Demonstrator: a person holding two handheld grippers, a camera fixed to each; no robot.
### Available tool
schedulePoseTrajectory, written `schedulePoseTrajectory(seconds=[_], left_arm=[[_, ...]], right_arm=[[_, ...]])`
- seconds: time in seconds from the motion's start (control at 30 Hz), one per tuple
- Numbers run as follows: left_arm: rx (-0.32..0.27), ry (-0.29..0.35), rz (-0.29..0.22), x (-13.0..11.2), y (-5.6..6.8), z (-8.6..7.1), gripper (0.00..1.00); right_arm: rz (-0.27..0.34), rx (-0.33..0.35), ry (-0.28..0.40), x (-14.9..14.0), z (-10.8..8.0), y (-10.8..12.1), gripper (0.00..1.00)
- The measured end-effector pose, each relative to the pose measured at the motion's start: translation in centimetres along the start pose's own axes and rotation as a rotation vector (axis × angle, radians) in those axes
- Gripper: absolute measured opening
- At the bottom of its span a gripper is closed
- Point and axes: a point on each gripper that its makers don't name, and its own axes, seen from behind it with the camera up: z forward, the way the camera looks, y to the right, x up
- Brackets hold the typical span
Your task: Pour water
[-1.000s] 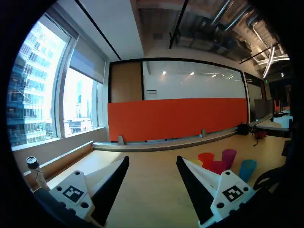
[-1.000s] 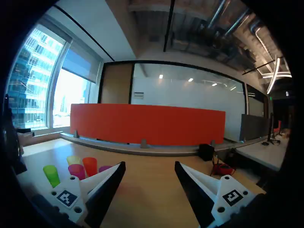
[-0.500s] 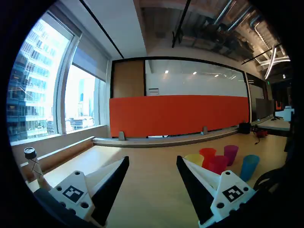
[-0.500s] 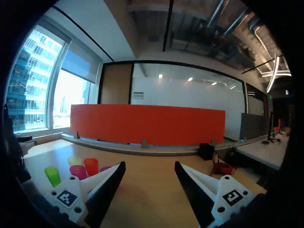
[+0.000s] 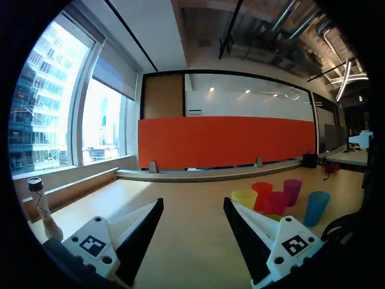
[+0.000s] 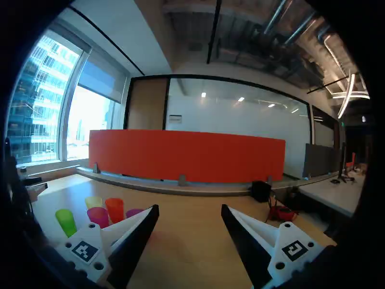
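Left gripper (image 5: 193, 201) and right gripper (image 6: 189, 208) spread wide, empty; cups (image 5: 275, 202) right, bottle (image 5: 42, 212) far left on table (image 5: 192, 241).

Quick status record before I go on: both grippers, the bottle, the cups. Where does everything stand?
left gripper: open, holding nothing
right gripper: open, holding nothing
bottle: upright, dark cap on, far left in the left gripper view, untouched
coloured cups: upright cluster on the wooden table, right of the left gripper
pouring: not yet begun
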Motion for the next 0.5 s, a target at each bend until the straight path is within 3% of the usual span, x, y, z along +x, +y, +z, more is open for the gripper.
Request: schedulePoseTrajectory(seconds=[0.5], left_arm=[[-0.007, -0.008, -0.016, -1.1, 0.4, 0.0, 0.92]], right_arm=[[-0.005, -0.010, 0.001, 0.3, -0.3, 0.4, 1.00]])
